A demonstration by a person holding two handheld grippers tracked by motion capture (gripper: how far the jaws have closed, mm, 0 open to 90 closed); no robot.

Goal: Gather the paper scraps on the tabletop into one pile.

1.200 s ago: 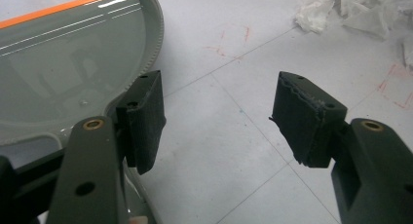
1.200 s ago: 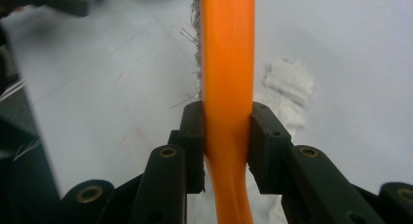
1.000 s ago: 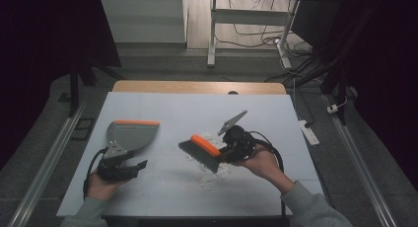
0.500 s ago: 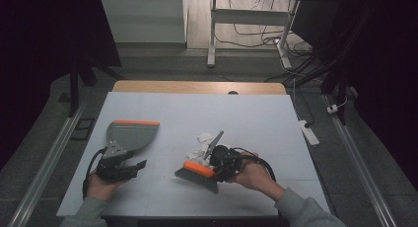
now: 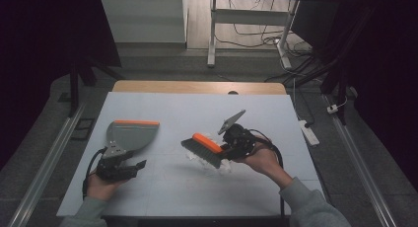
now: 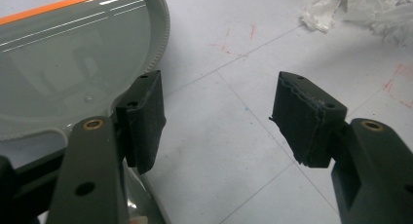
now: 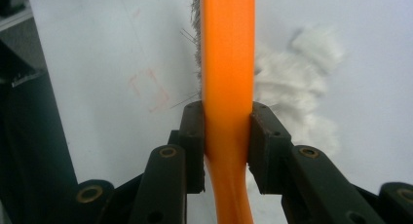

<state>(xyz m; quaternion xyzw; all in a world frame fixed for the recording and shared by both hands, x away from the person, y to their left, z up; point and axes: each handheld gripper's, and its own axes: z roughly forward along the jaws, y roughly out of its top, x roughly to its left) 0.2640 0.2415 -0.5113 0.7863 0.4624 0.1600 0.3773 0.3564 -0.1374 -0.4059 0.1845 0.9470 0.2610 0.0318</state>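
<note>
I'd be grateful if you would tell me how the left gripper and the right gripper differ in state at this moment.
The left gripper has its jaws apart with only bare table between them; the right gripper is shut on the orange brush handle. The left gripper lies low beside the grey dustpan, whose handle runs past one jaw; the right gripper holds the brush by the white paper scraps. Both have black padded jaws.

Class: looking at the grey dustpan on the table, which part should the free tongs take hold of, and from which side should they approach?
Grip the dustpan by its narrow handle end, coming from the person's side. The wide orange lip faces away, and the handle points toward the left tongs, whose jaws stand open with the pan beside one jaw.
</note>
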